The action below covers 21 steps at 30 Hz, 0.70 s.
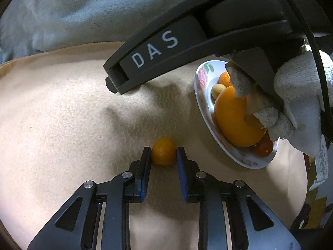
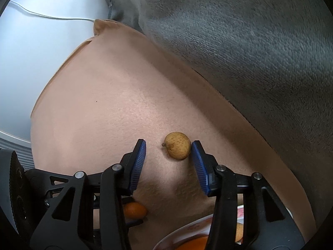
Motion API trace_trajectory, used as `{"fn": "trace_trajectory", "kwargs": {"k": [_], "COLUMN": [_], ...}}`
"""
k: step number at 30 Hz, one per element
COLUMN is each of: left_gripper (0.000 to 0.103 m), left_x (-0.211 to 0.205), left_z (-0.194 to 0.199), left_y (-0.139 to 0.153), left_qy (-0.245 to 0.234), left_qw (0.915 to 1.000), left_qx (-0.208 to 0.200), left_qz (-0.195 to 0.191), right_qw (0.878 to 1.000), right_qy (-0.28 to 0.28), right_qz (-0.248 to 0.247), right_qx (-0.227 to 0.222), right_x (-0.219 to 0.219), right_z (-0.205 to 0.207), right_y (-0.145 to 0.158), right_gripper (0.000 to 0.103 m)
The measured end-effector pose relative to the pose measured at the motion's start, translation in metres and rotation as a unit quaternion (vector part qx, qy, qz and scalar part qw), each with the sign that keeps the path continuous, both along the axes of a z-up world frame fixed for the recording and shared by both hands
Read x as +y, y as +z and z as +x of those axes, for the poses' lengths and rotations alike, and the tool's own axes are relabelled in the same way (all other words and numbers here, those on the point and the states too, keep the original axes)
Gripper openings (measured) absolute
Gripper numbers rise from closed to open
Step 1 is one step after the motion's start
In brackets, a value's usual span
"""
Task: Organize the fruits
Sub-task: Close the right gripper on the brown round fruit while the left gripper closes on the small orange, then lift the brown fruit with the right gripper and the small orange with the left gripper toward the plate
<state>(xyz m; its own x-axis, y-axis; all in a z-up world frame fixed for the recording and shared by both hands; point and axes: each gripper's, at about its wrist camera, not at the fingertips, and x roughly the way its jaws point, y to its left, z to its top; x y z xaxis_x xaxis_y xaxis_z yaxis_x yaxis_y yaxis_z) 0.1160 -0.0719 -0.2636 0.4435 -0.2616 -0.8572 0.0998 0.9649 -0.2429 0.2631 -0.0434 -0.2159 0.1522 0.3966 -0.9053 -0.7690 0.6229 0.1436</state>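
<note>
- A beige, nubbly fleece blanket (image 1: 68,112) covers the soft surface and fills the middle of both views; in the left wrist view it shows shallow dents and folds near the centre.
- A grey plush blanket (image 2: 239,41) lies against the beige one, along the top of the left wrist view and across the upper right of the right wrist view.
- In the upper left of the right wrist view a pale wall (image 2: 41,48) shows past the beige corner, with a thin white cable (image 2: 52,17) running across it.
- The left gripper (image 1: 164,155), at the bottom centre of its view, has its blue-padded jaws drawn narrow around a small orange kumquat-like fruit (image 1: 163,153) lying on the beige fleece; both pads meet its sides.
- The right gripper (image 2: 168,151), at the bottom centre of its own view, stands partly open around a small tan speckled round fruit (image 2: 177,145) lying on the fleece; the right pad is just at the fruit, while the left pad stands apart from it.
- A round white plate with a floral rim (image 1: 203,77) sits at the right of the left wrist view, holding a large orange (image 1: 233,118) and smaller fruits.
- A hand in a white knit glove (image 1: 291,95) grips the right tool at upper right, over the plate.
</note>
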Motion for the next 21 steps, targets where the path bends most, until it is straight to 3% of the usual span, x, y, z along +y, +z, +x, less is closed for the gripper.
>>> {"fn": "trace_trajectory", "kwargs": {"k": [7,14,21], "left_gripper": [0.022,0.021,0.021], "left_x": [0.005,0.017,0.019], "left_z": [0.007,0.009,0.007], "left_y": [0.011,0.017,0.021], "left_qy": [0.002,0.004,0.003], "left_qw": [1.0,1.0,1.0], "left_qx": [0.0,0.0,-0.001], "left_qz": [-0.003,-0.005,-0.003], "right_qw": [1.0,1.0,0.999], "right_qy": [-0.005,-0.006,-0.006], "right_qz": [-0.011,-0.024,-0.032], "right_qx": [0.002,-0.001,-0.002], "right_x": [0.007,0.012,0.017], "right_z": [0.002,0.004,0.006], "right_y": [-0.004,-0.009,-0.012], "right_gripper": [0.045,0.032,0.032]}}
